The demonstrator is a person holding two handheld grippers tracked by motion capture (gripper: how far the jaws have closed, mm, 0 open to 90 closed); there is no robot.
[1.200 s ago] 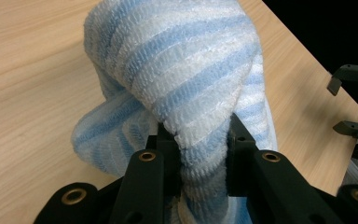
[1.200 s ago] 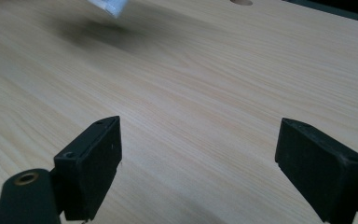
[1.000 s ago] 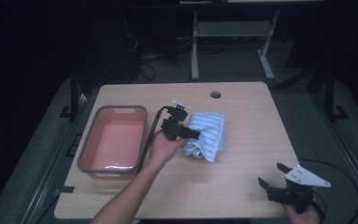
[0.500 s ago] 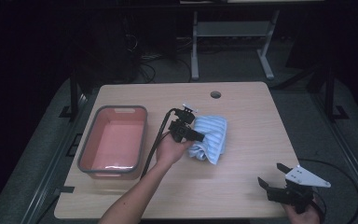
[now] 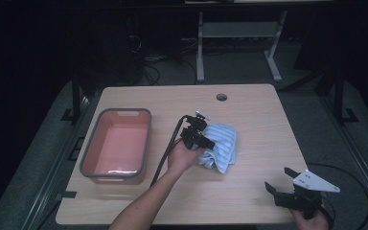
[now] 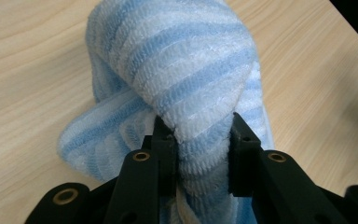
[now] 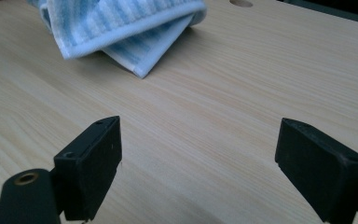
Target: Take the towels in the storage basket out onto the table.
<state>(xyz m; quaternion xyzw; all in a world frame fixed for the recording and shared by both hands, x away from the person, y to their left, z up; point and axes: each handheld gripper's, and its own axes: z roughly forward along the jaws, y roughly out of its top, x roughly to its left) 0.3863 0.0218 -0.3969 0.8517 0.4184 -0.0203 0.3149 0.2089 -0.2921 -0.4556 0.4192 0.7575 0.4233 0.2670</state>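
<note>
on the left of the table (image 5: 249,100) sits a pink tub (image 5: 117,146) with a grey rim, well apart from both grippers. just right of it, near the table's middle, the left gripper (image 5: 206,143) comes in over the person's left hand (image 5: 182,158), its black cable running back along the forearm. its jaws are clamped on a bunched fold of the blue-and-white striped towel (image 5: 220,148); they have just been easing apart a little, yet in the left gripper view the fold (image 6: 200,135) is pinched between both pads, with the rest of the cloth humped up ahead of them on the wood. the towel lies crumpled right of centre. well apart, at the near right corner, the right gripper (image 5: 280,184) rests low over bare wood in the right hand (image 5: 311,220), a grey plate on top. its jaws stand wide apart with nothing between them, and in the right gripper view the towel's folded corner (image 7: 140,56) lies far ahead of them.
</note>
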